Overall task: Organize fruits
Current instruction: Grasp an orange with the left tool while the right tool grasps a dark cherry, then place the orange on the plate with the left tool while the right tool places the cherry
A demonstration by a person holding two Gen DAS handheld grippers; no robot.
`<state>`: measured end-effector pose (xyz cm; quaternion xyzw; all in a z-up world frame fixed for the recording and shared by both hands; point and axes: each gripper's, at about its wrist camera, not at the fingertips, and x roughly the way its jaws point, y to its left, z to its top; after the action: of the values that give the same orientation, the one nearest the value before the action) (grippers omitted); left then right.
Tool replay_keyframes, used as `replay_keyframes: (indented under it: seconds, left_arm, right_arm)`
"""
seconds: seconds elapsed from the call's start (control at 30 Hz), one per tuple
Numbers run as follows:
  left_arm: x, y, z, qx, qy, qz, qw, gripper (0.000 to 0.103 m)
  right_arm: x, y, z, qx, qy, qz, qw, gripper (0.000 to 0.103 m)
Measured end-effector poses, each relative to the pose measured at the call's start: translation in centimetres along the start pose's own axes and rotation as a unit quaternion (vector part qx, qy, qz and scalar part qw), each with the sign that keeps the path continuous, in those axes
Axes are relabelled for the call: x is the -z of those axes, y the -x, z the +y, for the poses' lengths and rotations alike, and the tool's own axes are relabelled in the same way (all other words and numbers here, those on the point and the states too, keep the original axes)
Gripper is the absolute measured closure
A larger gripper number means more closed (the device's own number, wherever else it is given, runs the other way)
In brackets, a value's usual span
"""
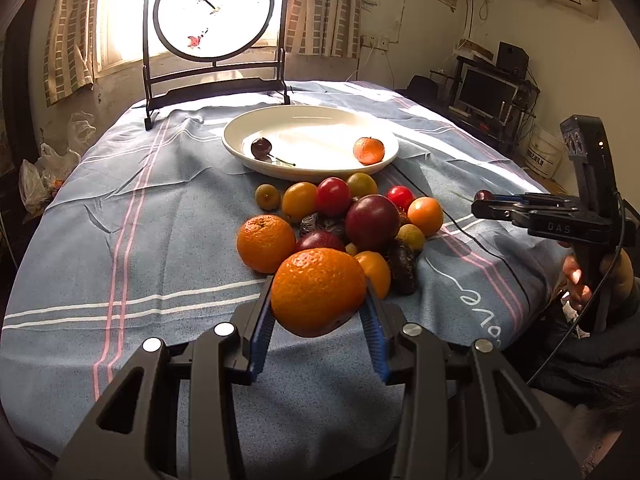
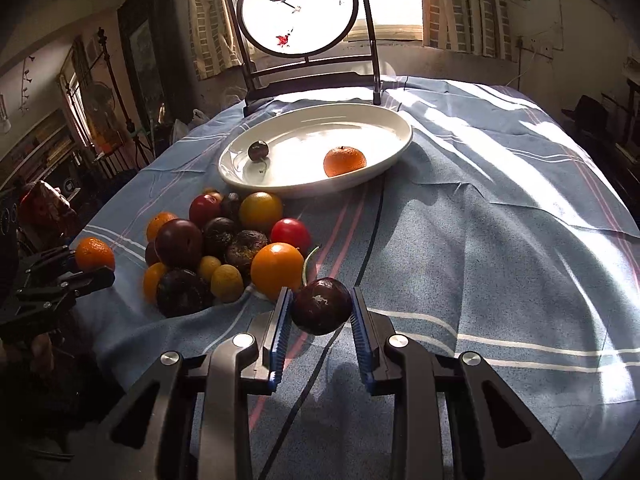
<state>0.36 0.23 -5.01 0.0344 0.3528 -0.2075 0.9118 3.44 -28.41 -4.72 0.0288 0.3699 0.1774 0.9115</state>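
Blue-grey striped cloth [image 1: 120,240] covers the counter; pink and white bands run across it.

Left wrist view, left to right:
- Framed round screen [image 1: 214,8] painted with birds stands at the far edge, in front of a bright window with checked curtains.
- White oval plate [image 1: 280,120] sits beyond the fruit pile. A dark cherry [image 1: 261,148] with its stem lies at its left side, a small mandarin [image 1: 369,150] at its right, well apart.
- Fruit pile [image 1: 340,220] lies just in front of the plate: oranges, dark plums, red and yellow small fruit, wrinkled dark dates, all touching one another.
- Left tool [image 1: 318,312] pinches a large orange [image 1: 318,292]; both blue pads press on its sides, and the fruit appears clear of the cloth, at the near edge of the pile.
- Right tool [image 1: 486,200] enters from the right edge, a hand [image 1: 580,280] on its grip. A small dark fruit shows at its tip.

Right wrist view, left to right:
- The left tool appears at the left edge with the orange between its fingers.
- The pile lies left of centre, the plate behind it with cherry and mandarin as noted.
- Right tool pinches a dark plum [image 2: 322,311]; the blue ribbed pads touch it on both sides. It sits just right of the pile, beside an orange [image 2: 277,269] and a curved green stem [image 2: 309,262]. Whether it touches the cloth I cannot tell.
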Motion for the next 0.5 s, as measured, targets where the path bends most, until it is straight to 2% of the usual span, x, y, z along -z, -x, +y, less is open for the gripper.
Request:
replay_keyframes:
  seconds: [0.1,0.23,0.37,0.5]
  left_arm:
    - [-1.2,-0.1,0.2,0.003,0.006,-0.007,1.0,0.064]
    - [-4.2,-1.1,0.8,0.008,0.012,-0.015,0.9998,0.064]
    - [-8.5,-3.6,1.2,0.015,0.016,-0.015,0.9997,0.064]
    - [-12.3,-7.7,0.9,0.021,0.016,0.007,0.9996,0.063]
  right_arm:
    - [-1.6,1.2,-0.6,-0.013,-0.009,-0.024,1.0,0.074]
    - [-4.7,0.8,-0.9,-0.02,-0.012,-0.037,0.999,0.074]
    - [-8.3,-1.4,-1.0,-0.032,-0.019,-0.034,0.999,0.074]
    - [-11.5,-5.3,-1.2,-0.027,-0.027,-0.022,0.999,0.074]
